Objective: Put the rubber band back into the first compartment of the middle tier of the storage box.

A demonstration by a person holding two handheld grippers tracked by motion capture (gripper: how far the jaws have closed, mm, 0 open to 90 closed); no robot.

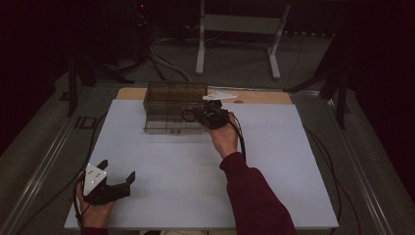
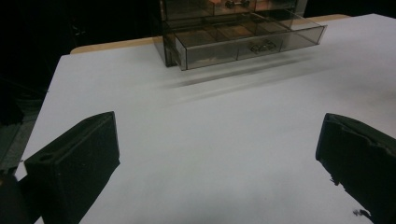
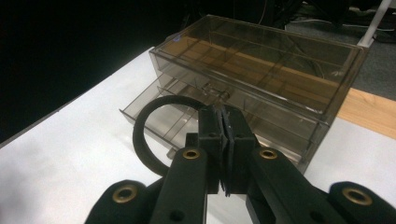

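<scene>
A smoky clear drawer box [image 1: 173, 98] stands at the far middle of the white table top [image 1: 195, 166], its lower drawer [image 1: 169, 126] pulled out toward me. My right gripper [image 1: 198, 116] hovers at the box's right front, shut on a black ring [image 1: 188, 115]. In the right gripper view the pads [image 3: 223, 116] pinch the ring [image 3: 138, 137], which hangs over the pulled-out drawer [image 3: 154, 114] of the box [image 3: 261, 60]. My left gripper [image 1: 117, 170] rests open near the table's front left corner, nothing between its jaws [image 2: 217, 126]; the box [image 2: 233, 32] lies far ahead of it.
A strip of bare wood [image 1: 264, 96] runs behind the white top, with a white scrap [image 1: 220, 96] on it beside the box. Beyond the table stand a white metal frame [image 1: 240, 24] and cables on the dark floor.
</scene>
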